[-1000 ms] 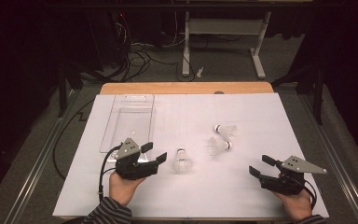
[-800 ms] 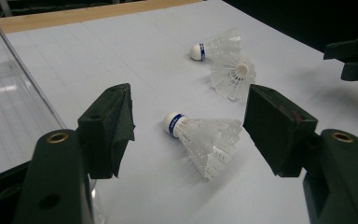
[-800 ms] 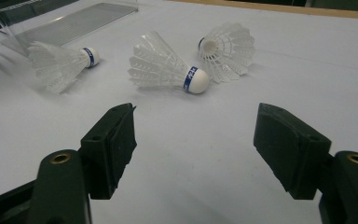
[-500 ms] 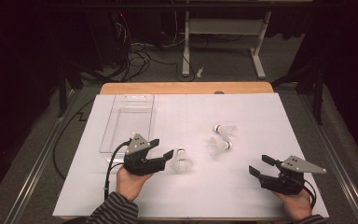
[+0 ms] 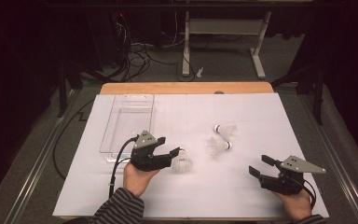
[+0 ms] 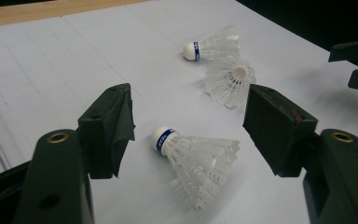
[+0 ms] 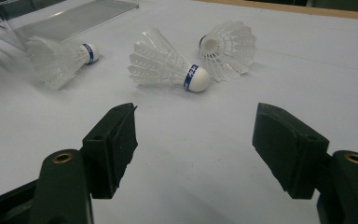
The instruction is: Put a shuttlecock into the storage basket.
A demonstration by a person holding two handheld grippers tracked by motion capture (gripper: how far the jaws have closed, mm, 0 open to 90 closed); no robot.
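With the nearest shuttlecock (image 6: 193, 161) lying on its side on the surface between its jaws, the left claw (image 5: 171, 152) is spread, untouching: pre-grasp. Next move likely needs closing on the cork. Right claw (image 5: 260, 167) spread, idle, well apart.

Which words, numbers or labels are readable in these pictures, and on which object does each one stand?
No text can be read anywhere.
Nearest shuttlecock: the blue band round its cork carries white print, too small and blurred to read.
Shuttlecock lying on its side: white marks on its blue band, unreadable.
Far shuttlecock: blue band with white marks, unreadable.
Clear tray, white paper, left gripper, right gripper: no writing visible.
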